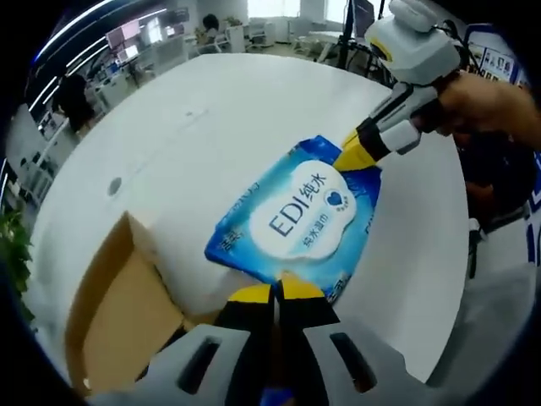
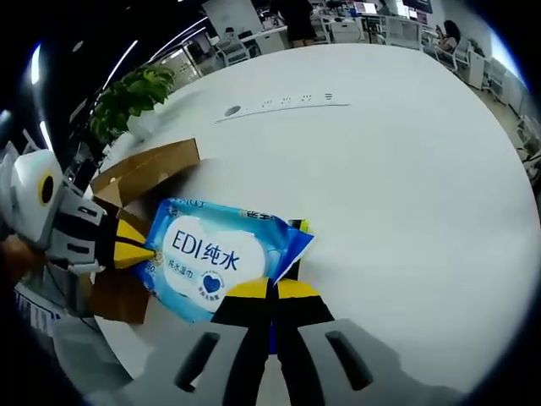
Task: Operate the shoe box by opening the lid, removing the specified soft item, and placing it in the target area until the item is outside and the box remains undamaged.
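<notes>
A blue and white pack of wet wipes (image 1: 297, 218) hangs above the white table, held at both ends. My left gripper (image 1: 275, 292) is shut on its near edge, yellow tips pressed together. My right gripper (image 1: 357, 156) comes in from the upper right and pinches the far corner. In the right gripper view the same pack (image 2: 215, 258) lies ahead of my right gripper (image 2: 272, 289), shut on its corner, while the left gripper (image 2: 135, 248) grips its other end. The brown cardboard shoe box (image 1: 118, 304) stands open at lower left, also seen behind the pack as the box (image 2: 144, 169).
The round white table (image 1: 254, 118) stretches wide beyond the pack. A person's hand (image 1: 490, 97) holds the right gripper. A green plant (image 2: 131, 97) stands past the table edge. Office desks and people sit in the far background.
</notes>
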Demonstrator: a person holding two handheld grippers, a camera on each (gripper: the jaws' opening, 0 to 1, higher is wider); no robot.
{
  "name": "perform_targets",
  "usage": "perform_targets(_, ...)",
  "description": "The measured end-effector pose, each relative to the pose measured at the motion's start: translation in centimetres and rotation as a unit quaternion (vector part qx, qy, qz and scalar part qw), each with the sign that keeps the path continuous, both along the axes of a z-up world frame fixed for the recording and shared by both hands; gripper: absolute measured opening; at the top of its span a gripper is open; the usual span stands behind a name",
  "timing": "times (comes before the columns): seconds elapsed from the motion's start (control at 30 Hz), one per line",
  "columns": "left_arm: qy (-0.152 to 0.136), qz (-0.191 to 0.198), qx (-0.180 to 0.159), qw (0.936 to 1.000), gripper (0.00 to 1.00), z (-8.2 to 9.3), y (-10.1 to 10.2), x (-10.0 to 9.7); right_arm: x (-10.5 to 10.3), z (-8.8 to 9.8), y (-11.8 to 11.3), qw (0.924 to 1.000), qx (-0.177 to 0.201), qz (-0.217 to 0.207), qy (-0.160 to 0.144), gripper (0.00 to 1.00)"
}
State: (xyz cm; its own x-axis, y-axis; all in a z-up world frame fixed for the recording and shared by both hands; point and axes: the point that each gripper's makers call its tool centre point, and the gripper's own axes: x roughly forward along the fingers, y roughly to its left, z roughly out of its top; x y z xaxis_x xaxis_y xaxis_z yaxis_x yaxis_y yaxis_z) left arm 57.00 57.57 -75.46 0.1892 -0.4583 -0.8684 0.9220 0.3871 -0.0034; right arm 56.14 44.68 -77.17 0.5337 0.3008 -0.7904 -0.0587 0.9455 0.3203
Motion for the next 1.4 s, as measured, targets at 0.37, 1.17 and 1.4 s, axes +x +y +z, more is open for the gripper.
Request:
perform_targets(0.37,-0.014,-0.012,0.006,0.9998,0.0,-0.3,0.1,0.3,0.1,-0.5,-0.1,1.0,-0.008,0.002,0.001,0.0)
perform_targets(1.17,-0.013,0.0,-0.005,0.9999,0.0,-0.1,0.3,0.6,0.7,-0.2,-0.6,0.9999,-0.008,-0.005,-0.014,0.0)
perform_targets(1.4,-0.017,0.005,-0.022,0.9996,0.06,1.0,0.6,0.4,0.6,0.4,-0.9,0.999,-0.029,-0.003,-0.035,0.05)
